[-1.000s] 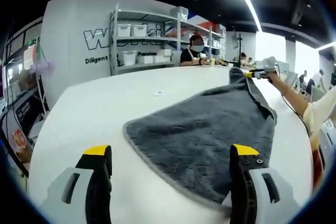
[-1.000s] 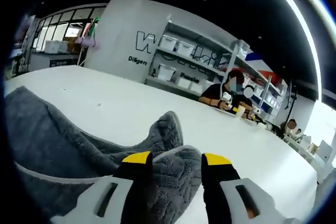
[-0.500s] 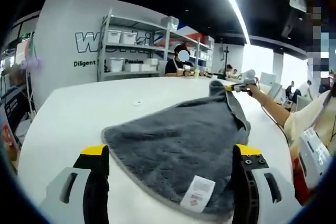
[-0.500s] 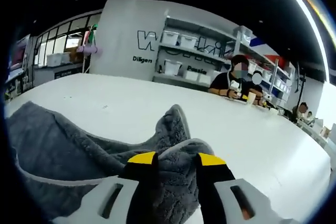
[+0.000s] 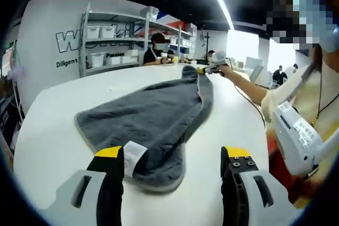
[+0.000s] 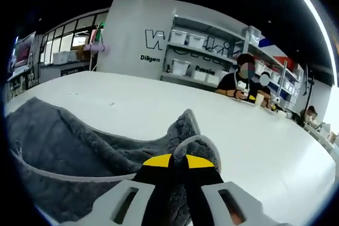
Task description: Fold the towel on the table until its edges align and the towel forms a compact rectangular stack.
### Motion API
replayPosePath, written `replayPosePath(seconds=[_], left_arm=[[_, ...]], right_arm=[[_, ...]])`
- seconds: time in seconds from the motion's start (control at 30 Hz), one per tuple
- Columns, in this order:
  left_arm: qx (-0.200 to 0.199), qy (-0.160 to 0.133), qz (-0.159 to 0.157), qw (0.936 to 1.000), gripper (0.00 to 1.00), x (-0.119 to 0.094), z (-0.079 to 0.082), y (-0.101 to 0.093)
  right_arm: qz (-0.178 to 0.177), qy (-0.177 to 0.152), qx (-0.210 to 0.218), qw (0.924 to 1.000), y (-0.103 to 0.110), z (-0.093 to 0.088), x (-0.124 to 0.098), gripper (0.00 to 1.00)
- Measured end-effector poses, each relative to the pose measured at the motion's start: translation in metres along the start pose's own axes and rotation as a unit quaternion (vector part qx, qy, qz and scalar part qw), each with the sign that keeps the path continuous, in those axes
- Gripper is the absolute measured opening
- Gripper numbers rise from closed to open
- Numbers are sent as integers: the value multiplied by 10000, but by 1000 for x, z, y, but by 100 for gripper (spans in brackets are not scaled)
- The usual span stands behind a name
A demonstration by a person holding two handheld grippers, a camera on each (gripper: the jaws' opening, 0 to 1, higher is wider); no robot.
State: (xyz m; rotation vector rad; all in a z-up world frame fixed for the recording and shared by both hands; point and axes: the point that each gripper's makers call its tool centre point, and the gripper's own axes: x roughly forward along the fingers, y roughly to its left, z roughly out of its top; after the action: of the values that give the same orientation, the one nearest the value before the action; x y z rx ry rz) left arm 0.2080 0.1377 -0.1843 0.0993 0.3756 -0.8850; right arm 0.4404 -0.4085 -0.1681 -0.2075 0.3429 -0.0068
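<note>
A dark grey towel with a pale hem lies spread on the white table, its white care label at the near end. My left gripper is open just above that near end, one jaw on each side of it, holding nothing. At the towel's far corner my right gripper pinches the cloth, held by a person's hand. In the right gripper view the right gripper is shut on a bunched fold of the towel, which trails off to the left.
The white table runs wide beyond the towel. Metal shelves with white bins stand against the far wall. People sit at the table's far side. The person's sleeve and body fill the right of the left gripper view.
My right gripper has shut on the towel's corner fold. The left gripper's camera has shifted rightward along the near edge, so the care label now lies by its left jaw.
</note>
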Motion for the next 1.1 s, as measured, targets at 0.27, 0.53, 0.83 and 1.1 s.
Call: replayPosePath(seconds=[0.27,0.53,0.83,1.1], left_arm=[[-129,209,-19,9997,36,8,-16,0],[-254,644,141,9975,22,17,-37,18],[-249,778,112,9966,3,20,-42,24],[-210,322,155,9991,2,6,-20,23]], right_arm=[[53,-229,-40,9997,3,14,-5,2],[94,-457,-78,9989,2,27,-22,1],[121,-702,-24,9975,-1,35,-47,1],[149,-756,132,9969,-7,29,-61,0]])
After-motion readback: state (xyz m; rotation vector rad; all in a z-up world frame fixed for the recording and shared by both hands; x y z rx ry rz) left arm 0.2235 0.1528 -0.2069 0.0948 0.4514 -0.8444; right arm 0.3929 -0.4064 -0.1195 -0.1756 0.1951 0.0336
